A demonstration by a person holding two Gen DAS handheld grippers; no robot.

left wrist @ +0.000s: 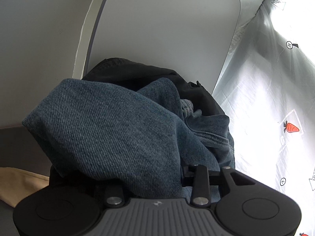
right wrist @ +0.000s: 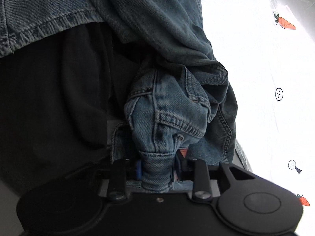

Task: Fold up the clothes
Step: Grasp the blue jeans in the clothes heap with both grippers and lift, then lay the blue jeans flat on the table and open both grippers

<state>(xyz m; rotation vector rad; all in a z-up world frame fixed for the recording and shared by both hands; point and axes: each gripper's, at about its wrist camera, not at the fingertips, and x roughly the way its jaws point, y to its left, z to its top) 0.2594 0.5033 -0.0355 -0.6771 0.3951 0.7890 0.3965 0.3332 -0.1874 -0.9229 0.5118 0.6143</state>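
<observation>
Your right gripper [right wrist: 155,169] is clamped on a bunched bit of the jeans [right wrist: 167,108], straight ahead. Left gripper [left wrist: 153,179] is buried under denim, can't tell its jaws.

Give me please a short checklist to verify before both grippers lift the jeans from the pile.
1. Right gripper shut on a bunched fold of the jeans: ok.
2. Left gripper holds the denim: cannot tell, the cloth drapes over its fingers and hides them.
3. Black garment free of the right grip: ok, only denim sits between the jaws.
4. Black garment free of the left grip: cannot tell.
5. Carrot-print sheet beside the pile bare for laying out: ok in the visible part.
</observation>
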